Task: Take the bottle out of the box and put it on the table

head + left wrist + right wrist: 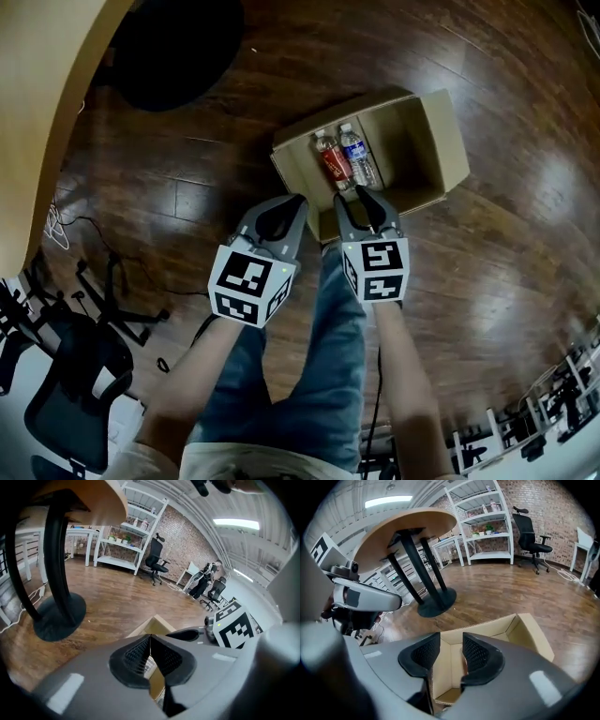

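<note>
Red-label bottle and blue-label bottle lie in box, caps pointing far; left hand-held gripper clenched, right hand-held gripper released.

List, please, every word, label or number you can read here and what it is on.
No text is readable.
Red-labelled bottle: print too small to read.
Blue-labelled bottle: print too small to read.
Left marker cube, right marker cube: square patterns only, no words.
</note>
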Motion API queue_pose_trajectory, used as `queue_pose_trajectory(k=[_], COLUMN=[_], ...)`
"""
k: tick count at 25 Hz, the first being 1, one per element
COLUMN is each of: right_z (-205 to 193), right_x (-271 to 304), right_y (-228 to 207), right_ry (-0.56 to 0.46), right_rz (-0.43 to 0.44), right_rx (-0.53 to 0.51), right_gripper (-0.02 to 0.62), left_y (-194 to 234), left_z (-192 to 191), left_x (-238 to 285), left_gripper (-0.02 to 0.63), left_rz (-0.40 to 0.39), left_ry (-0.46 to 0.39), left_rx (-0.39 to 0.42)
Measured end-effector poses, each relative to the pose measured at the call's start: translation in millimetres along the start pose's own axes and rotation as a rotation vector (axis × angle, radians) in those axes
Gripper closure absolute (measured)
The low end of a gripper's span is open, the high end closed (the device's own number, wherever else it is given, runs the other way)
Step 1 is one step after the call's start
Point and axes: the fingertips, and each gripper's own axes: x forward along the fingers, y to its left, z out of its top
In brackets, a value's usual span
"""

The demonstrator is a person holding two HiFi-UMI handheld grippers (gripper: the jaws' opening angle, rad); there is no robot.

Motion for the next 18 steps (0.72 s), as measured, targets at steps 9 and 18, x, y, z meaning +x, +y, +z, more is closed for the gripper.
queue_pose_trajectory(k=[9,18], right_z=[-54,-98], right_x=[84,157], right_y=[-18,-41], right_ry=[0.061,0.123], right_rz=[0.006,0.005], right_rx=[-0.019,-0.037], right_gripper=[0.435,0.405], left_y=[38,56], left_z=[-61,-86], left_x=[66,107], left_gripper=[0.606,0.606], left_rz=[0.003,-0.043], left_ry=[0.032,0.043], left_rx=[-0.071,-0.026])
